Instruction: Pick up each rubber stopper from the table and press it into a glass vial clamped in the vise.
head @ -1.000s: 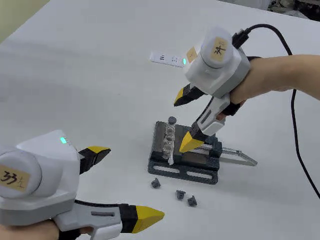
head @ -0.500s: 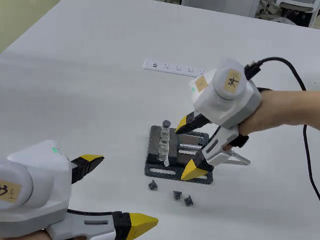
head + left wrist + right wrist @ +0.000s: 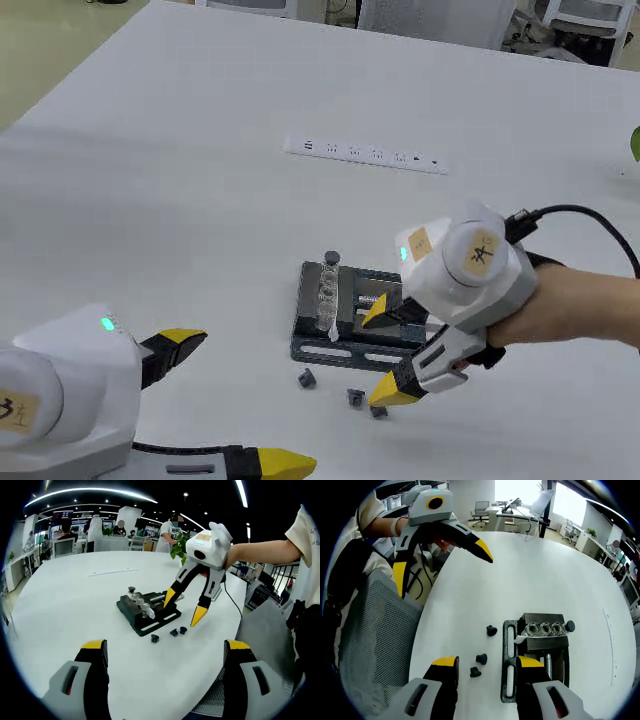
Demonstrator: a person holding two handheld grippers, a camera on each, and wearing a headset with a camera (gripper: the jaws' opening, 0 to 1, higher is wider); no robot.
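Observation:
A black vise [image 3: 345, 350] holds three glass vials [image 3: 327, 290] in a row; the far one carries a dark rubber stopper [image 3: 331, 258]. Three loose stoppers [image 3: 354, 397] lie on the white table in front of the vise, also seen as stoppers [image 3: 481, 658] and stoppers [image 3: 174, 632]. My right gripper [image 3: 380, 352] hangs open low over the vise's near right corner, its lower tip beside the rightmost stopper [image 3: 379, 410]; its own fingers [image 3: 445, 662] straddle two of them. My left gripper [image 3: 235, 400] is open at the bottom left, away from the vise [image 3: 147, 612].
A white power strip [image 3: 365, 155] lies on the table beyond the vise. A black cable [image 3: 600, 215] runs from the right gripper off to the right. People and office chairs stand in the background of the left gripper view.
My right gripper has come down from above the vise to its near right side, close to the loose stoppers. The head camera has shifted; the left gripper stays put.

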